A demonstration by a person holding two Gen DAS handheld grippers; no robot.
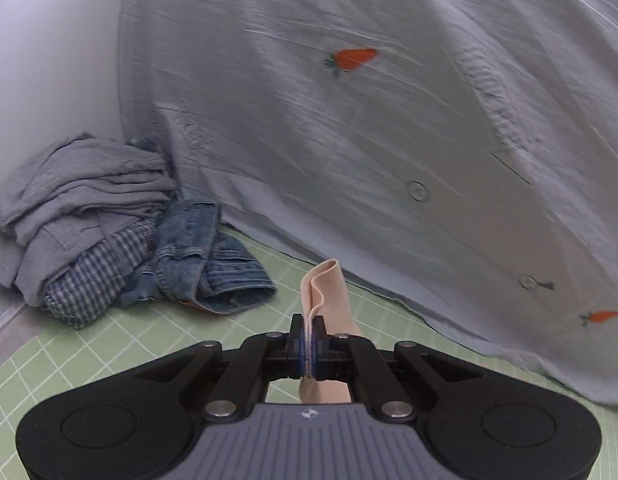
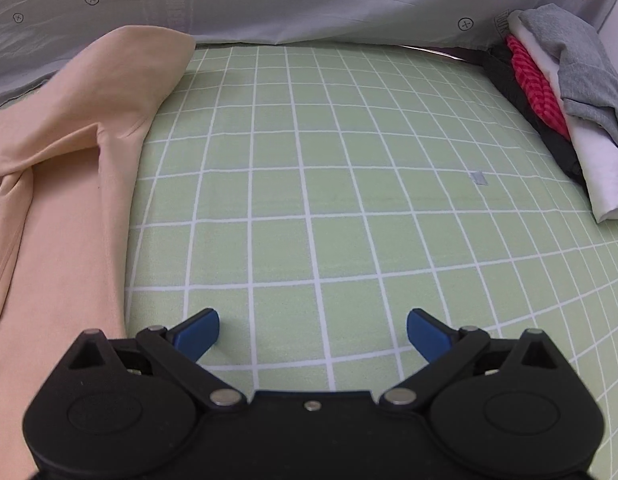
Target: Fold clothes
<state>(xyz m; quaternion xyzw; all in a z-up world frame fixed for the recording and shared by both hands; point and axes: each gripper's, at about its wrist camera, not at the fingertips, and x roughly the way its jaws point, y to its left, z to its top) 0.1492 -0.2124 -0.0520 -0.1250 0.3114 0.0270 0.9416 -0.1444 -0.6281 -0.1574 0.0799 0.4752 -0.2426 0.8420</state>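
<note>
A peach garment (image 2: 61,168) lies spread over the left part of the green checked mat (image 2: 309,184) in the right wrist view. My left gripper (image 1: 308,334) is shut on a fold of that peach cloth (image 1: 323,284), which stands up between the pads and hangs below them. In the right wrist view my right gripper (image 2: 313,330) hovers over bare mat just right of the garment, its blue fingers (image 2: 199,332) spread wide with nothing between them.
A pale blue sheet (image 1: 349,120) with carrot prints hangs along the mat's far edge. A heap of grey, checked and denim clothes (image 1: 109,224) sits at the left. A stack of grey, red-striped, white and black clothes (image 2: 561,112) lies at the right.
</note>
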